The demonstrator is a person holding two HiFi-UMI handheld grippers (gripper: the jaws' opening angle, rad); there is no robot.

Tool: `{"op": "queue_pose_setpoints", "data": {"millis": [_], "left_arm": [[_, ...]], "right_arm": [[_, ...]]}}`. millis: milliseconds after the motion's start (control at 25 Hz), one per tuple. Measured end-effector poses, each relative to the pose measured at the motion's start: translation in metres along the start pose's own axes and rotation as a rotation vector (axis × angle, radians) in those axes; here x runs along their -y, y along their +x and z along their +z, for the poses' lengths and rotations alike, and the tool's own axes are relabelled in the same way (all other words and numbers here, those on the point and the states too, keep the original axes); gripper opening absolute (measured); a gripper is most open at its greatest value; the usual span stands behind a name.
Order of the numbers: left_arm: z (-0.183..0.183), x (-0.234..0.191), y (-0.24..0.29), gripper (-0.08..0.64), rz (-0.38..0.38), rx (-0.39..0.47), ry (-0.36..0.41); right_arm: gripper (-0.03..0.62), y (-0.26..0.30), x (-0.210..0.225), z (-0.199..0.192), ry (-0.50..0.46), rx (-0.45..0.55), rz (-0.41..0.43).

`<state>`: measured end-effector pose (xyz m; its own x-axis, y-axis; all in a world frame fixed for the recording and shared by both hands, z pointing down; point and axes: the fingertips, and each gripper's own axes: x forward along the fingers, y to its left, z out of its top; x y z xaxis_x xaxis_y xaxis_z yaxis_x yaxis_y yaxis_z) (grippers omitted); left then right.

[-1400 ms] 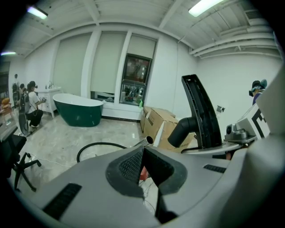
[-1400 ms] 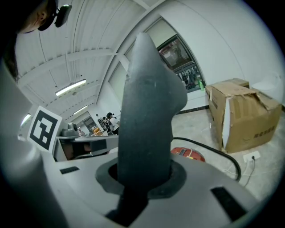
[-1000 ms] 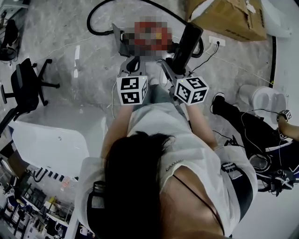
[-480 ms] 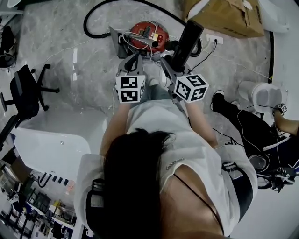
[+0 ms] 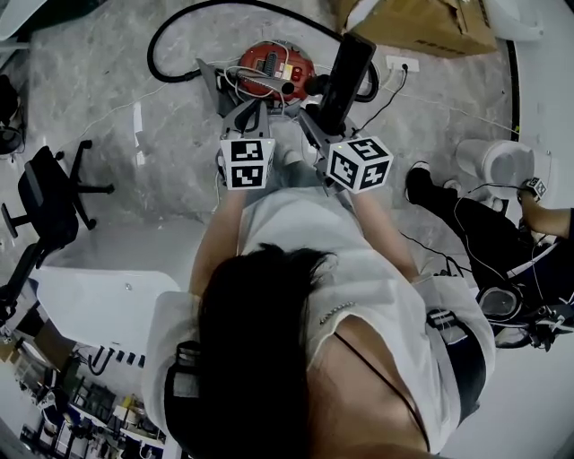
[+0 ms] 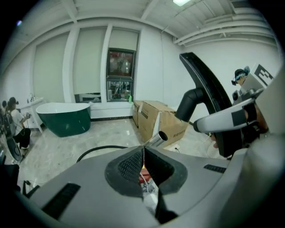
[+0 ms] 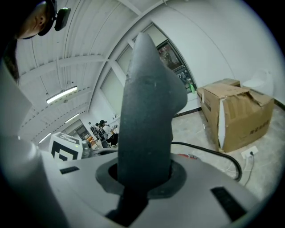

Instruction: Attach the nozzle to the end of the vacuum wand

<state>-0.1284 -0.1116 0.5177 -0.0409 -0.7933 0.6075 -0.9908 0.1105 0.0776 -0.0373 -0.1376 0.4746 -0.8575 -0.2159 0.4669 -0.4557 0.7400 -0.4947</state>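
My right gripper point(image 5: 328, 125) is shut on a long black nozzle point(image 5: 346, 70), which stands up between the jaws and fills the right gripper view point(image 7: 147, 129). My left gripper point(image 5: 253, 111) is shut with nothing between its pads point(image 6: 133, 165). Just past its tips lies the open end of the silver wand point(image 6: 158, 138). In the head view the wand point(image 5: 280, 85) rests across the red vacuum body point(image 5: 269, 59) on the floor, left of the nozzle's lower end. The left gripper view shows the nozzle point(image 6: 207, 87) at the right.
A black hose point(image 5: 179, 27) loops from the vacuum over the marble floor. A cardboard box point(image 5: 421, 22) and a power strip point(image 5: 401, 64) lie beyond. Other things around are an office chair point(image 5: 45, 193), a white table point(image 5: 108, 305), another person point(image 5: 489, 255) and a green bathtub point(image 6: 62, 118).
The left gripper has come down a little toward the vacuum and rolled slightly. The right gripper still holds the nozzle and has shifted a little with it.
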Motion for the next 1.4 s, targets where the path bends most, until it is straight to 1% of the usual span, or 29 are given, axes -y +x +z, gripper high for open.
{"op": "queue_pose_setpoints", "data": {"millis": [120,240,280,320,360,440,520,640,720,800,880,1000,1080,1200,1320,1400], "left_arm": [[-0.011,-0.001,0.008,0.002,-0.029,-0.067,0.06],[-0.011,-0.002,0.016,0.005,-0.061,-0.073,0.095],[-0.011,-0.002,0.018,0.022,-0.069,-0.073,0.114],[-0.01,-0.002,0.022,0.058,-0.08,-0.077,0.14],[-0.01,-0.001,0.026,0.094,-0.091,-0.088,0.173],[-0.012,0.003,0.034,0.135,-0.113,-0.115,0.251],[-0.014,0.004,0.038,0.161,-0.126,-0.128,0.312],[-0.014,0.004,0.045,0.197,-0.148,-0.127,0.352],[-0.014,0.004,0.054,0.234,-0.159,-0.125,0.404],[-0.016,0.002,0.063,0.253,-0.164,-0.136,0.461],[-0.02,0.001,0.071,0.261,-0.187,-0.153,0.486],[-0.025,0.002,0.08,0.273,-0.229,-0.199,0.545],[-0.024,0.003,0.085,0.287,-0.239,-0.213,0.59],[-0.021,0.007,0.093,0.287,-0.266,-0.189,0.604],[-0.016,0.013,0.103,0.287,-0.309,-0.138,0.607],[-0.018,0.014,0.106,0.287,-0.338,-0.127,0.615]], "right_arm": [[0.077,0.002,-0.004,0.002,0.009,0.004,-0.001],[0.077,0.006,-0.006,0.0,0.002,-0.009,-0.001],[0.077,0.007,-0.007,0.0,0.011,-0.01,0.003],[0.076,0.008,-0.007,-0.001,0.022,-0.008,0.006],[0.077,0.008,-0.007,0.0,0.033,-0.007,0.007],[0.077,0.01,-0.004,0.002,0.045,-0.009,0.001],[0.077,0.011,-0.003,0.004,0.054,-0.008,0.0],[0.077,0.013,-0.003,0.007,0.074,-0.001,0.012],[0.077,0.014,-0.001,0.008,0.073,-0.011,0.017],[0.077,0.015,0.0,0.008,0.065,-0.02,0.017],[0.077,0.016,0.0,0.008,0.076,-0.014,0.02],[0.077,0.017,0.001,0.01,0.116,-0.007,0.035],[0.077,0.017,0.001,0.013,0.149,-0.002,0.049],[0.077,0.015,0.003,0.015,0.17,0.007,0.051],[0.077,0.015,0.006,0.016,0.156,-0.003,0.046],[0.077,0.017,0.003,0.016,0.141,-0.005,0.059]]}}
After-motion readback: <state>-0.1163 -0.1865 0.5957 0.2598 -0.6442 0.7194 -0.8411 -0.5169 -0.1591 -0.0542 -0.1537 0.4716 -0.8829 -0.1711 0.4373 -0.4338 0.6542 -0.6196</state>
